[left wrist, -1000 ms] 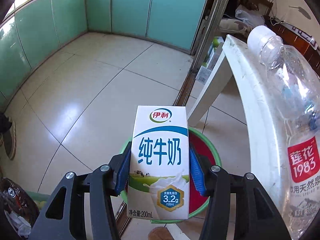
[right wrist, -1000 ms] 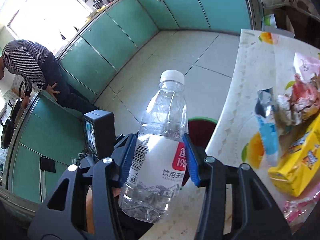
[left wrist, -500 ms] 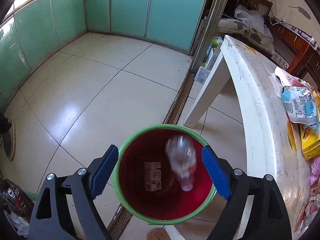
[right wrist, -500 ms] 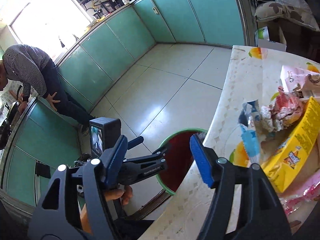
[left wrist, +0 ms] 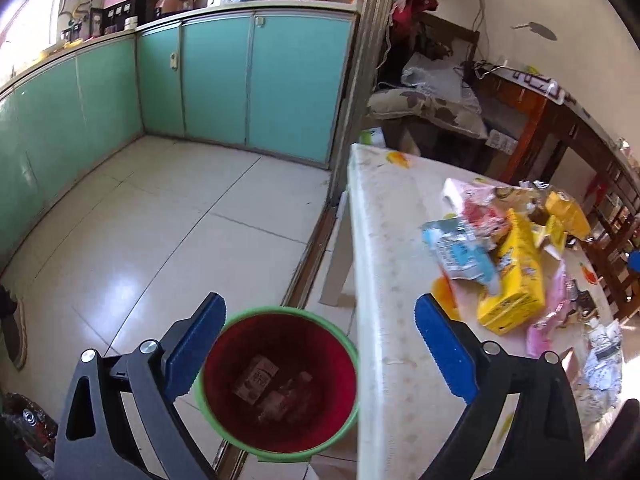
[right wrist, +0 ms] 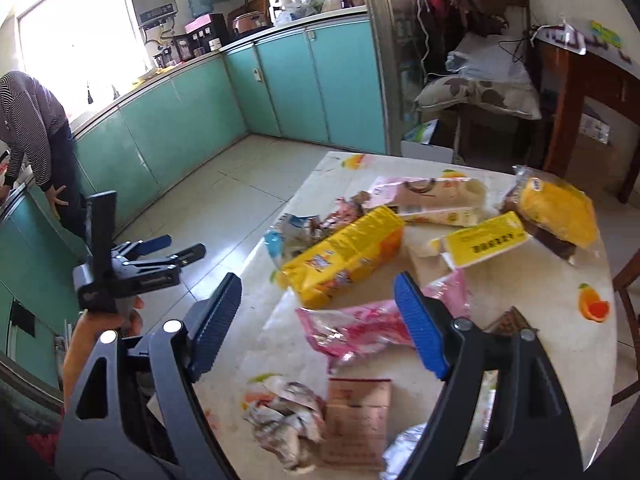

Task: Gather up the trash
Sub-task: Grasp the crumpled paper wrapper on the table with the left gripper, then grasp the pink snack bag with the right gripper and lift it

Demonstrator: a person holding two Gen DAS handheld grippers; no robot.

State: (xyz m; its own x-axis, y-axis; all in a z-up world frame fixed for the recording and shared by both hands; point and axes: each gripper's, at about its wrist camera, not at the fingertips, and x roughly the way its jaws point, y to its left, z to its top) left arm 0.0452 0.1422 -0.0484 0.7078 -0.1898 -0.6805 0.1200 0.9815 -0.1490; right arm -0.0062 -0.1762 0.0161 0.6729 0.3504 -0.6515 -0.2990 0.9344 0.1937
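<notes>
My left gripper [left wrist: 320,344] is open and empty above a red bin with a green rim [left wrist: 344,338] on the floor beside the table. A milk carton [left wrist: 256,378] and a bottle [left wrist: 284,400] lie inside the bin. My right gripper [right wrist: 320,320] is open and empty over the table [right wrist: 560,320], above a pink wrapper [right wrist: 352,330]. A yellow packet [right wrist: 344,256], a yellow box [right wrist: 480,242], a crumpled wrapper [right wrist: 284,416] and a brown carton [right wrist: 356,416] lie on the table. The left gripper also shows in the right wrist view [right wrist: 160,256].
Teal cabinets [left wrist: 260,80] line the far wall across the tiled floor [left wrist: 140,240]. A person in a striped top [right wrist: 28,120] bends at the counter on the left. A wooden chair [right wrist: 628,320] stands at the table's right edge. More wrappers lie on the table [left wrist: 460,248].
Both grippers opened and dropped the milk carton and the bottle into the bin. The right gripper then swung right over the table's trash. The left gripper tilted up.
</notes>
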